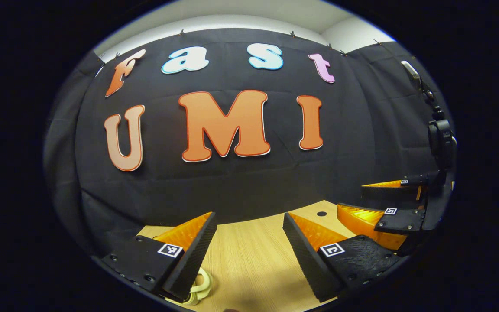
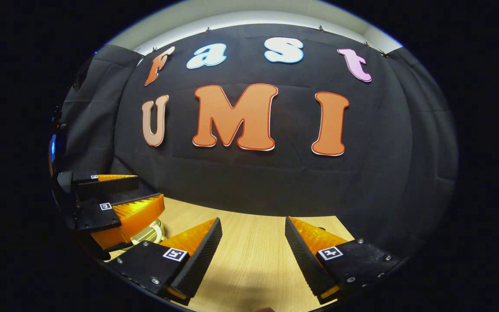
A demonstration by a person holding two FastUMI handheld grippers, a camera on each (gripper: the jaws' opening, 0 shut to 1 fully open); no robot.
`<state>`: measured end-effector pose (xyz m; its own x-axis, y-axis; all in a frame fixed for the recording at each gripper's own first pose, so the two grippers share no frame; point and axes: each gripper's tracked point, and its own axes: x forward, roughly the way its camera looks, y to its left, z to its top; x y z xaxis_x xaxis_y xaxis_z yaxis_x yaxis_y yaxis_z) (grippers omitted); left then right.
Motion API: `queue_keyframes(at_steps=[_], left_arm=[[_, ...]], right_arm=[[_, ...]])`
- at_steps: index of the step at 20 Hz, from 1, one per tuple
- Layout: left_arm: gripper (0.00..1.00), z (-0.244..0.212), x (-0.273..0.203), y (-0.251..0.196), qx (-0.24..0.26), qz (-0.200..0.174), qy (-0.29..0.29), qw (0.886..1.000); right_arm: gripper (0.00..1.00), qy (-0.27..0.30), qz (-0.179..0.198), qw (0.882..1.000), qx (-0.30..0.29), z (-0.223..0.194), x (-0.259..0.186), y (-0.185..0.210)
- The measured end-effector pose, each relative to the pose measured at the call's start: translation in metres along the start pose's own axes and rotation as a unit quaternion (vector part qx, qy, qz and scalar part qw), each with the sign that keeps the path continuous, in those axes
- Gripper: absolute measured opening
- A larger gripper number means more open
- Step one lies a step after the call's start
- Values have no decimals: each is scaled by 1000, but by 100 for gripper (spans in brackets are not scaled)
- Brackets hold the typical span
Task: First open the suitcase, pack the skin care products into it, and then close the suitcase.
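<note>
In the left gripper view my left gripper (image 1: 248, 222) is open over the light wooden table (image 1: 249, 260), with nothing between its fingers. A cream looped object (image 1: 200, 287) lies by its left finger at the bottom edge; I cannot tell what it is. My right gripper (image 1: 350, 198) hangs open to the right, slightly above the table. In the right gripper view the right gripper (image 2: 253, 222) stands open and empty over the table (image 2: 249, 260). There the left gripper (image 2: 150, 190) is at the left, with the cream object (image 2: 149, 232) under it.
The black cloth wall stands close behind the table's far edge. A small dark hole (image 1: 321, 213) marks the tabletop near the back; it appears again as a hole (image 2: 322, 228) in the right gripper view. A black mount (image 1: 442, 143) rises at the far right.
</note>
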<state>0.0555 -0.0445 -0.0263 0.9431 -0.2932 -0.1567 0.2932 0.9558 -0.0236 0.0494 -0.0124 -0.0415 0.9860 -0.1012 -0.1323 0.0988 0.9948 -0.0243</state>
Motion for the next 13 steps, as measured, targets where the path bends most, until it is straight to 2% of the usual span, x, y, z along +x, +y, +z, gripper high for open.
queue_keyframes(at_steps=[4,10,13], left_arm=[[100,-12,-11,13,5,42,18,999],[99,-12,-31,13,1,30,18,999],[98,-9,-36,15,9,20,12,1000]], right_arm=[[94,-8,21,1000,-4,0,-6,0],[94,-20,16,999,-27,7,-14,2],[94,-20,7,1000,-21,10,-21,7]])
